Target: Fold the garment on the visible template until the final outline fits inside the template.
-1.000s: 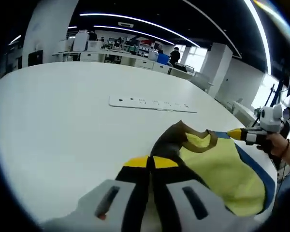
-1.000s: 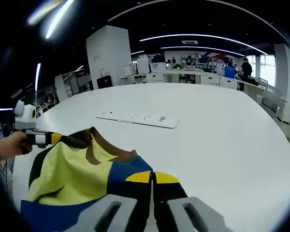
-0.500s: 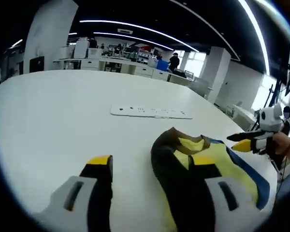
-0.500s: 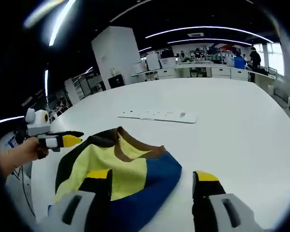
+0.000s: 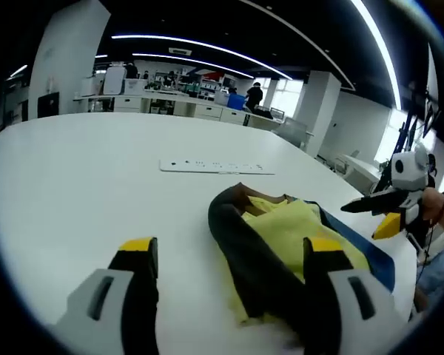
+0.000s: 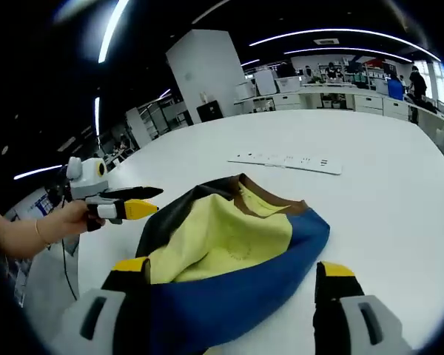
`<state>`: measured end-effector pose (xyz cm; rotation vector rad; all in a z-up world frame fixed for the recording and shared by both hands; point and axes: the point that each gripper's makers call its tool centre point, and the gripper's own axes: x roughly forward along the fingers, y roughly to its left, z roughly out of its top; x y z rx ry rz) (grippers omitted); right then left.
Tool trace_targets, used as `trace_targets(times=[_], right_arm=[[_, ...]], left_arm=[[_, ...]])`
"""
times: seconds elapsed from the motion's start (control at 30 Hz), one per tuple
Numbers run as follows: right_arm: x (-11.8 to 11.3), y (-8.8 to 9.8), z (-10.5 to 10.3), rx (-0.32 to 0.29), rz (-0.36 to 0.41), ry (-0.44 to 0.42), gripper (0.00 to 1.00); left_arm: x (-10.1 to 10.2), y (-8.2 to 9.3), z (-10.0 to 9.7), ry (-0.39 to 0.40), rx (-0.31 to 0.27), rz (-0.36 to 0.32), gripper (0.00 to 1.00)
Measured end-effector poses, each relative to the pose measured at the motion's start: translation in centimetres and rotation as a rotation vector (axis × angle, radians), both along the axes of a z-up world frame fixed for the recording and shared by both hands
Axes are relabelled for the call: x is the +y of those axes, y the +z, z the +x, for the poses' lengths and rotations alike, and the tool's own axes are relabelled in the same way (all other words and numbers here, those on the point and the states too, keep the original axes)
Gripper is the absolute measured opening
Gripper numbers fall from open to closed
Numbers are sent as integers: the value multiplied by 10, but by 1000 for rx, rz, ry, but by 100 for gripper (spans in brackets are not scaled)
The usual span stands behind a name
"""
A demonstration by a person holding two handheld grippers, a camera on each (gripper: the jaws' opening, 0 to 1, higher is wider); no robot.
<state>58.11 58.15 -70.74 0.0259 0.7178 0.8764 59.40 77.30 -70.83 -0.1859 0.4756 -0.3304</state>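
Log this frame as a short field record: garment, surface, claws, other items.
garment: yellow, blue and black garment, lying rumpled, brown collar away from both cameras
surface: white table
left claw: open, above garment's black edge
right claw: open, over the blue part
other items: white power strip beyond the garment, apart from it
template: cannot tell

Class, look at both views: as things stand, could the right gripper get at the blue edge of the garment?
Probably yes. The right gripper is open, and the garment's blue edge lies right between its fingers with nothing over it. The left gripper hangs off to the side, apart from that edge.
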Motion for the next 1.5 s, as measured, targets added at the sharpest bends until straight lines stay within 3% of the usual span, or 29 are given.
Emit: trace_targets(times=[0.5, 0.8, 0.93, 1.23, 1.37, 1.5], right_arm=[[3, 5, -58, -6, -33, 78, 86], [-5, 4, -80, -33, -54, 54, 73], [-9, 3, -86, -32, -41, 24, 62], [-13, 0, -99, -27, -40, 9, 39], [-13, -2, -100, -10, -33, -14, 30], [-14, -3, -100, 5, -19, -41, 23]], left_arm=[[-22, 7, -45, -106, -3, 40, 82], [-36, 3, -70, -133, 7, 51, 79], [-40, -3, -80, -125, 15, 32, 77], [-48, -21, -97, -122, 51, 36, 63], [-51, -37, -105, -139, 93, 66, 51], [-55, -44, -109, -141, 104, 48, 43]])
